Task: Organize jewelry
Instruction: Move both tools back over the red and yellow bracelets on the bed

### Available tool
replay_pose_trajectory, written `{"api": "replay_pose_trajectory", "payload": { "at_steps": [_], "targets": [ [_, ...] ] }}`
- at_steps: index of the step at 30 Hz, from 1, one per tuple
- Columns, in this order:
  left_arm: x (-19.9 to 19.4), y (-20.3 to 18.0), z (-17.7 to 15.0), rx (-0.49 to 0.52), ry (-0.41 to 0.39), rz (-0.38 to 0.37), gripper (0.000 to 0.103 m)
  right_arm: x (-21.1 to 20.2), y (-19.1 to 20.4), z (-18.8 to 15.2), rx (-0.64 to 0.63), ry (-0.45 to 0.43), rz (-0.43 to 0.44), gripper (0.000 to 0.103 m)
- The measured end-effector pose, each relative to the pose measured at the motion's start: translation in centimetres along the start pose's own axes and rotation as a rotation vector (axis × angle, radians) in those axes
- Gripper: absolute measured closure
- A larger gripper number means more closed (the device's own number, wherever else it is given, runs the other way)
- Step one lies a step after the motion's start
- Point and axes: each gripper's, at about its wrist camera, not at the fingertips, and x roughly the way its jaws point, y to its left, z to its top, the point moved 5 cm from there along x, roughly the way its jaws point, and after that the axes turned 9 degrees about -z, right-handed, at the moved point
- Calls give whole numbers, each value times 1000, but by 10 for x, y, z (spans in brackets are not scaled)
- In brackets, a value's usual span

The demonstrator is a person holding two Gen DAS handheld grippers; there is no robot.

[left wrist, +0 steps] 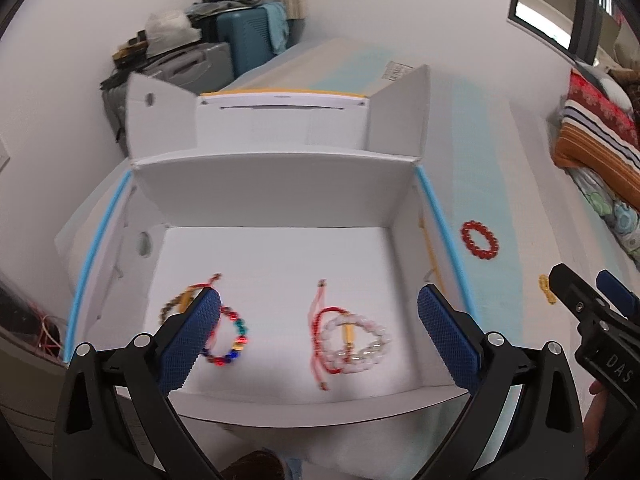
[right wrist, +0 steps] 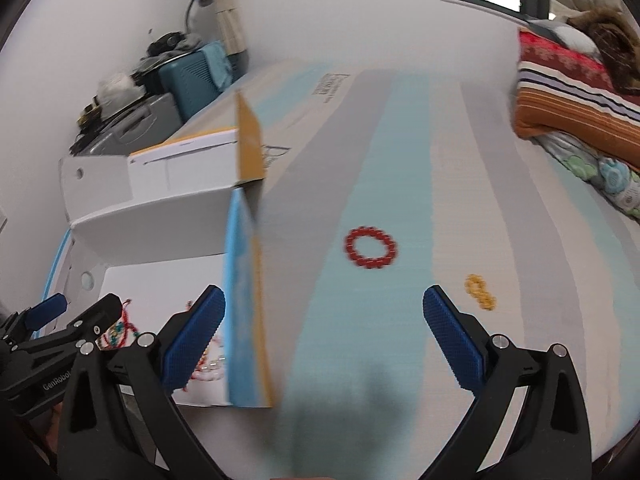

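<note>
Left gripper (left wrist: 318, 334) poised over an open white box (left wrist: 276, 196), jaws spread wide, nothing between the blue pads (left wrist: 192, 344). Inside, on the white floor of the box: a multicoloured bead bracelet (left wrist: 230, 336) at the left, partly hidden behind the left pad, with a brown-beaded piece on a red cord (left wrist: 182, 300) just beside it; at the right, a pale pink bead bracelet (left wrist: 360, 344) tangled with a red cord bracelet (left wrist: 320, 332), the 2 overlapping. Blue trim along the box's side edges, flaps standing up at the back.

Right gripper (right wrist: 324, 334) held above the striped bedcover (right wrist: 400, 160), to the right of the box (right wrist: 160, 208), jaws fully parted and empty. Ahead of it, flat on the pale blue stripe, a red bead bracelet (right wrist: 371, 247), well clear of the fingertips. A small yellow bead piece (right wrist: 480, 292) nearby on the grey stripe, just beyond the right pad (right wrist: 452, 340). Both pieces outside the box, apart from each other. Same red bracelet (left wrist: 479, 240) seen from the left camera, right of the box wall, with the yellow piece (left wrist: 546, 288) next to the tip of the right gripper (left wrist: 592, 300). Folded striped blankets (right wrist: 580, 100) at the far right; suitcases (right wrist: 160, 92) stacked against the wall behind. Slight motion blur in the right view.
</note>
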Motion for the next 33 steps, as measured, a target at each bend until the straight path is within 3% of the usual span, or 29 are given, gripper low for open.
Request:
{"api": "replay_pose_trajectory", "payload": {
  "at_steps": [20, 28, 33],
  "targets": [
    [65, -141, 7, 126, 71, -99, 6, 37, -145, -2, 120, 25, -95, 8],
    [114, -189, 13, 148, 135, -148, 6, 71, -186, -5, 142, 56, -111, 8],
    [157, -205, 22, 122, 171, -126, 6, 103, -204, -8, 153, 98, -104, 8]
  ]
}}
